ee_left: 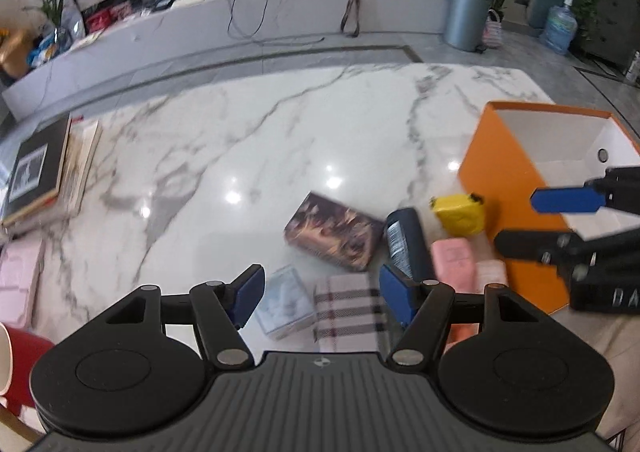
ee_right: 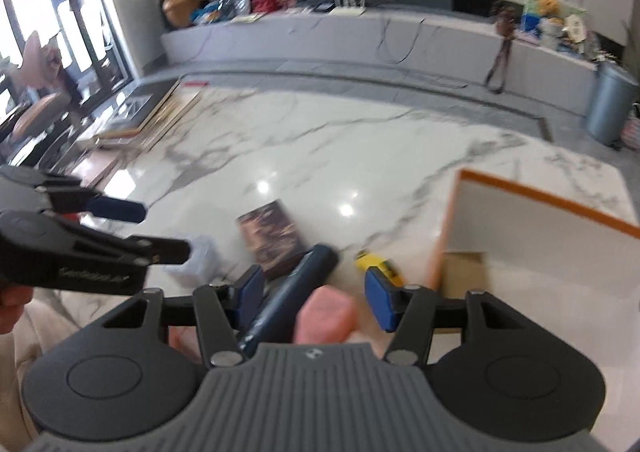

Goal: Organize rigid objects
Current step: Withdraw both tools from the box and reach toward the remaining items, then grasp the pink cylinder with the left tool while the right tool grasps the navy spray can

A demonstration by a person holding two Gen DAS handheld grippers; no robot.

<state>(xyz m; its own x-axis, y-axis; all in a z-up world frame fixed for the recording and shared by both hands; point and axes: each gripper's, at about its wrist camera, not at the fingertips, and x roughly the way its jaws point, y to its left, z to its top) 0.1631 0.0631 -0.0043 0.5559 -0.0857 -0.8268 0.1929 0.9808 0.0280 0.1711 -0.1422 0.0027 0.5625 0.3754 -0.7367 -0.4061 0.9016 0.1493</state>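
Small items lie on the white marble table [ee_left: 280, 123]: a brown patterned box [ee_left: 332, 236], a dark blue cylinder [ee_left: 408, 244], a yellow tape measure [ee_left: 460, 211], a pink box [ee_left: 454, 264], a pale blue box [ee_left: 284, 302] and a plaid box [ee_left: 346, 308]. My left gripper [ee_left: 322, 294] is open above the pale blue and plaid boxes. My right gripper [ee_right: 316, 296] is open over the dark cylinder [ee_right: 296, 292] and the pink box [ee_right: 326, 316]. An open orange box [ee_left: 504, 187] with a white inside stands to the right; it also shows in the right wrist view [ee_right: 532, 236].
A stack of books [ee_left: 44, 167] lies at the table's left edge. A red and white object [ee_left: 20, 360] sits at the near left. Beyond the table are a low grey TV bench [ee_left: 240, 23], a grey bin [ee_left: 466, 13] and a water bottle [ee_left: 558, 27].
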